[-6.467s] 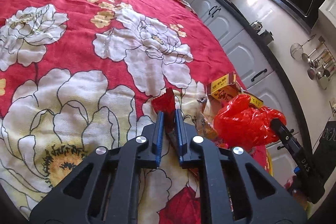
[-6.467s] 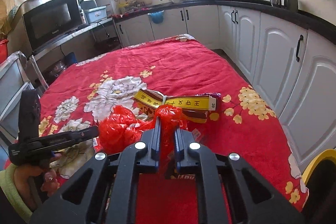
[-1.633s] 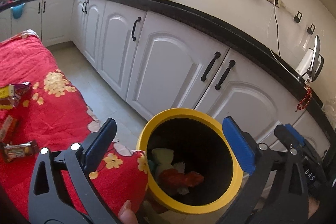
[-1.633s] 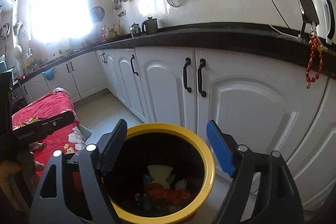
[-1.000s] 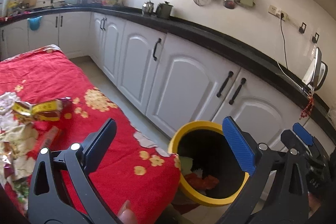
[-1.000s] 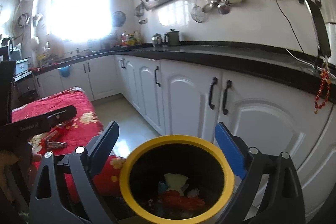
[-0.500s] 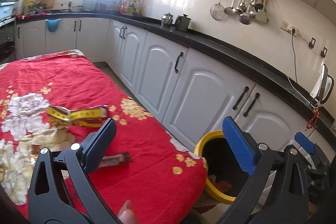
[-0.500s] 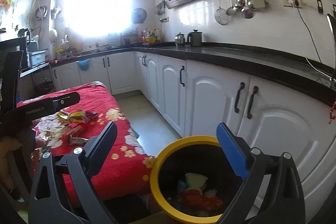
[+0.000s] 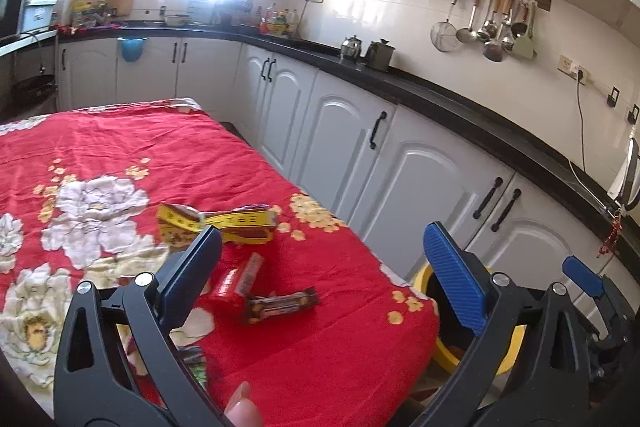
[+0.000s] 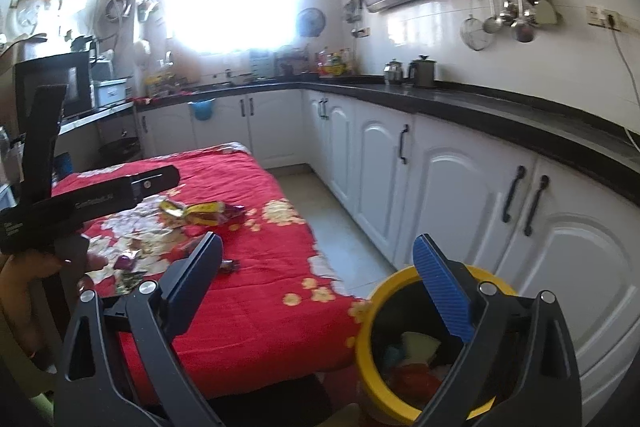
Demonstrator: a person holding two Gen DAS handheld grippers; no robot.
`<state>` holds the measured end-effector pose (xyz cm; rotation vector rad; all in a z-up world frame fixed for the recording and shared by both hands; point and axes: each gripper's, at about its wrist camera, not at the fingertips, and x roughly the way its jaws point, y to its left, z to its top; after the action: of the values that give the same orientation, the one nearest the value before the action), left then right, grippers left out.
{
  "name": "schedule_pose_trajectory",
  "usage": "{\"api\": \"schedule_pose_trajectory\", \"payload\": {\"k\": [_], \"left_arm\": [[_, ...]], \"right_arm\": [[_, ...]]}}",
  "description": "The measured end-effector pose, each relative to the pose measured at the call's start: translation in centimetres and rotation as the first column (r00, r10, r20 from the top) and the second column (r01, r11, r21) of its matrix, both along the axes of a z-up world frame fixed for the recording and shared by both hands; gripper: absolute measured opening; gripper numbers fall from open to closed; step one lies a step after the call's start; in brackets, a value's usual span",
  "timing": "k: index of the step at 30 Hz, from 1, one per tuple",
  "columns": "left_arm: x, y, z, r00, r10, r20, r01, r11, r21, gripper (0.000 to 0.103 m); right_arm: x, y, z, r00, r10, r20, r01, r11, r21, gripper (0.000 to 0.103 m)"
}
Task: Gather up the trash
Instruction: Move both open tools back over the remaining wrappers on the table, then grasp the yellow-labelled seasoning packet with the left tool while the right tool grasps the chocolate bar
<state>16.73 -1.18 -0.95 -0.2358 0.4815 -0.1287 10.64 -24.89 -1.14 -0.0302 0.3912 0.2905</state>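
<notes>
My left gripper (image 9: pixel 322 243) is open and empty, held above the near corner of the table with the red floral cloth (image 9: pixel 120 147). On the cloth lie a yellow wrapper (image 9: pixel 224 221), a red wrapper (image 9: pixel 234 281) and a brown bar wrapper (image 9: pixel 282 303). The yellow bin (image 9: pixel 420 277) stands on the floor beside the table, mostly hidden behind a finger. My right gripper (image 10: pixel 318 247) is open and empty, with the yellow bin (image 10: pixel 376 291) under its right finger. Red and pale trash (image 10: pixel 412 375) lies inside the bin. The yellow wrapper (image 10: pixel 202 209) shows farther back.
White cabinets (image 10: pixel 440 187) under a black counter run along the right, with a strip of tiled floor (image 10: pixel 332 227) between them and the table. A hand holding the left gripper's body (image 10: pixel 92 199) fills the left of the right wrist view. More scraps (image 10: pixel 128 263) lie on the cloth.
Both grippers, shut on a red bag and a wrapper earlier, are open and empty. Both views have swung from over the bin back to the table, so the wrappers are in sight again.
</notes>
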Motion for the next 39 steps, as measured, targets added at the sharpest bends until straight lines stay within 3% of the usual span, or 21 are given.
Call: {"api": "schedule_pose_trajectory", "payload": {"k": [11, 21, 27, 31, 35, 39], "left_arm": [[-0.3, 4.9, -0.3, 0.996, 0.084, -0.017, -0.084, 0.996, -0.017, 0.092], [0.9, 9.8, -0.1, 0.989, 0.136, -0.056, -0.133, 0.990, 0.041, 0.092], [3.8, 12.5, -1.7, 0.982, 0.099, -0.164, -0.092, 0.995, 0.046, 0.092], [6.4, 12.5, -2.5, 0.975, -0.005, -0.223, 0.036, 0.990, 0.139, 0.092], [9.2, 11.6, -3.0, 0.953, -0.105, -0.285, 0.195, 0.931, 0.308, 0.092], [10.9, 10.5, -3.3, 0.932, -0.194, -0.307, 0.312, 0.861, 0.403, 0.092]], "right_arm": [[0.9, 4.6, -0.5, 0.991, 0.121, -0.050, -0.122, 0.992, -0.009, 0.093], [4.4, 8.4, -2.8, 0.966, 0.206, -0.158, -0.206, 0.978, 0.015, 0.093], [6.2, 10.8, -4.2, 0.952, 0.239, -0.189, -0.248, 0.969, -0.021, 0.093], [7.6, 11.7, -4.7, 0.942, 0.259, -0.211, -0.270, 0.963, -0.023, 0.093], [9.4, 12.4, -5.7, 0.927, 0.277, -0.252, -0.295, 0.955, -0.035, 0.093], [11.1, 13.3, -7.1, 0.907, 0.293, -0.303, -0.331, 0.940, -0.084, 0.093]]}}
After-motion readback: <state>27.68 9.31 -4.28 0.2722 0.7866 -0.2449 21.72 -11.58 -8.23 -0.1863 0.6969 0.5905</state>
